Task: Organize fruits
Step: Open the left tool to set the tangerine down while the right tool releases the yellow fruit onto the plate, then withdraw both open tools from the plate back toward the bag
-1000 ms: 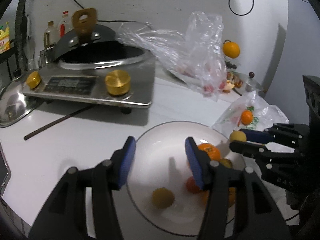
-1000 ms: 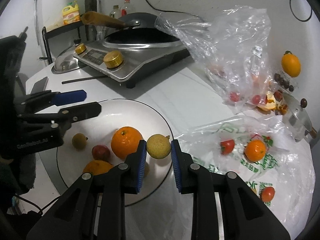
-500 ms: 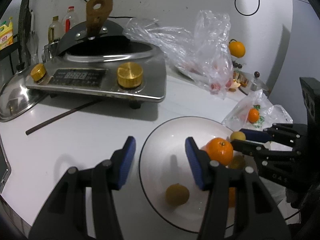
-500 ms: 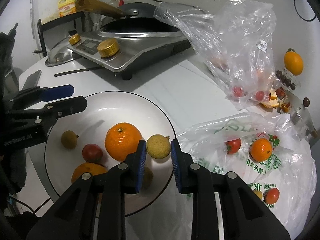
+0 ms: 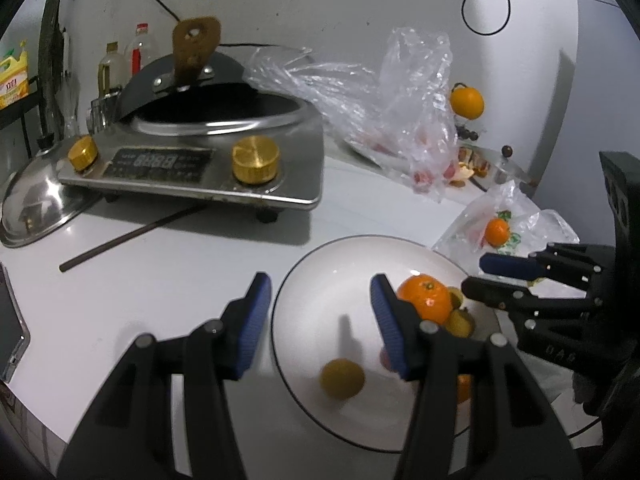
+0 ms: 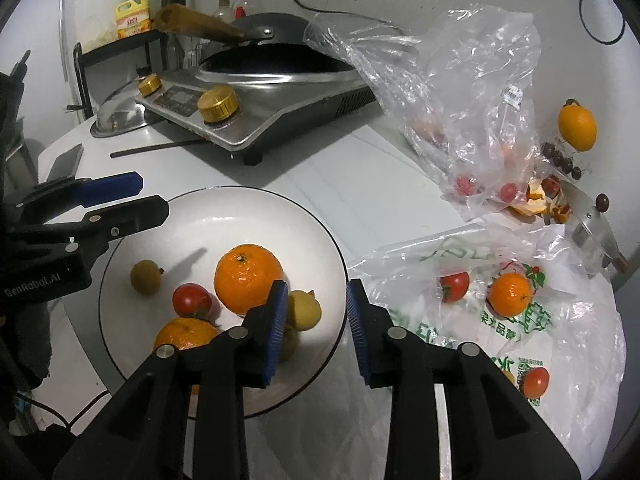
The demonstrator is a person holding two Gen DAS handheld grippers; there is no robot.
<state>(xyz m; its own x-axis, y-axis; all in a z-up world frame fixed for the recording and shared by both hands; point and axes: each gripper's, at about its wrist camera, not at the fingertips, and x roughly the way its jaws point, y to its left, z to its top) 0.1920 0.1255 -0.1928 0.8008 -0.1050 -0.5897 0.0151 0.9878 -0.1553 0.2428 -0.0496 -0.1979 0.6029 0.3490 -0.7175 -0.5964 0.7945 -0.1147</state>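
Right gripper (image 6: 316,312): jaws spread, holding nothing, over the plate's near-right rim.
Left gripper (image 5: 316,312): jaws spread wide, empty, above the plate's left edge.
Plate (image 6: 256,208): six fruits: two oranges (image 6: 248,278), one tomato (image 6: 191,300), three small yellow-brown fruits, one (image 6: 305,309) just beside the right gripper's left finger.
Printed bag (image 6: 480,320): right of the plate; one orange and two tomatoes show.
Clear bag (image 6: 460,92): farther back, red fruits inside.
Cooker (image 6: 256,96): farthest, two gold knobs.
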